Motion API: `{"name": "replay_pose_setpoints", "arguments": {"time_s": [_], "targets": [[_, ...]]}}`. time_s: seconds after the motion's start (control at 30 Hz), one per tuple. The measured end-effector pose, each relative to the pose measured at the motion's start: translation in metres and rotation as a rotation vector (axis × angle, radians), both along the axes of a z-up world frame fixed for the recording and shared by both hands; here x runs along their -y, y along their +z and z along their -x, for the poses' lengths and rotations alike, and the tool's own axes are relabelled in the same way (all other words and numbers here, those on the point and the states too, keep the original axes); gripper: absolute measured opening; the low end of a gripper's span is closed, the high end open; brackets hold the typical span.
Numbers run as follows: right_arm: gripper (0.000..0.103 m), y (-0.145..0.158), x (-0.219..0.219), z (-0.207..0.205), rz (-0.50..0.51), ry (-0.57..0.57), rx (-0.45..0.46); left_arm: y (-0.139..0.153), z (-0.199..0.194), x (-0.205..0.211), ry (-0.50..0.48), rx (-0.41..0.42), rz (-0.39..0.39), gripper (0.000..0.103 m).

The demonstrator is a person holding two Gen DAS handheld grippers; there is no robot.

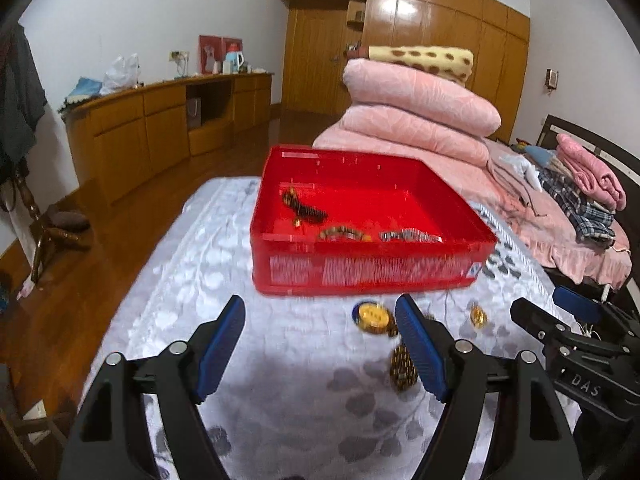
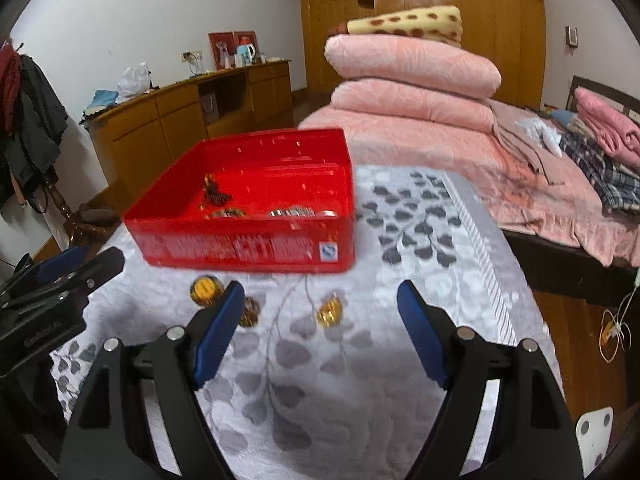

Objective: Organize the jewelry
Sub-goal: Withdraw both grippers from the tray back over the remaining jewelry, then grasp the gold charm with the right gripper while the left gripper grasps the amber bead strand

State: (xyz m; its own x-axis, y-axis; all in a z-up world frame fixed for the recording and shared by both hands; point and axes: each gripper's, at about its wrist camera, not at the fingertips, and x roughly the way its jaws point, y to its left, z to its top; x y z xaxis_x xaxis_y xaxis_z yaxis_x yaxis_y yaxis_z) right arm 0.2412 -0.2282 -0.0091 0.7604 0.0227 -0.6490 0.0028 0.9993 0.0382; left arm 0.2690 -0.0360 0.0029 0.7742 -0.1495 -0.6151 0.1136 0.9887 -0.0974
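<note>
Bedroom table under a leaf-print cloth (image 1: 280, 360) keeps loose gold trinkets (image 2: 330, 312) before the red bin (image 1: 360, 276), so left gripper (image 1: 320, 344) and right gripper (image 2: 320, 332) hover with jaws released, empty.

Crate (image 1: 372, 276): sat on the bedspread (image 1: 256, 392), at 12 o'clock.
Bracelets (image 1: 340, 234): lay inside it.
Pendants (image 1: 374, 318): lay before it, at 1 o'clock.

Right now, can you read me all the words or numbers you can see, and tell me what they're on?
"DAS": white letters on the black body of the right tool, seen from the left wrist camera.
Sticker on the red crate, near its bottom corner: too blurred to read.
Pale lettering on the left tool, on its black body: too blurred to read.
Round gold piece on the patterned bedspread: marks on its face too blurred to read.
</note>
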Motion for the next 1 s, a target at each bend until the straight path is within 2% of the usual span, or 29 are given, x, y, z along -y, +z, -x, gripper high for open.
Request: {"name": "replay_pose_setpoints", "arguments": {"time_s": [0.2,0.5,0.63,1.0], "targets": [[0.075,-0.026,0.000,-0.006,0.025,-0.017,-0.094,-0.020,-0.001,0.006,0.000,-0.061,-0.013,0.076],[0.047,-0.053,0.005,-0.030,-0.019,-0.013,-0.211,-0.034,-0.006,0.011,-0.004,-0.097,-0.029,0.076],[0.039,-0.054,0.008,-0.042,-0.030,-0.022,-0.219,-0.036,-0.010,0.010,-0.005,-0.107,-0.020,0.076],[0.030,-0.056,0.005,-0.057,0.024,-0.038,-0.214,-0.039,-0.017,0.016,-0.005,-0.125,-0.019,0.076]]}}
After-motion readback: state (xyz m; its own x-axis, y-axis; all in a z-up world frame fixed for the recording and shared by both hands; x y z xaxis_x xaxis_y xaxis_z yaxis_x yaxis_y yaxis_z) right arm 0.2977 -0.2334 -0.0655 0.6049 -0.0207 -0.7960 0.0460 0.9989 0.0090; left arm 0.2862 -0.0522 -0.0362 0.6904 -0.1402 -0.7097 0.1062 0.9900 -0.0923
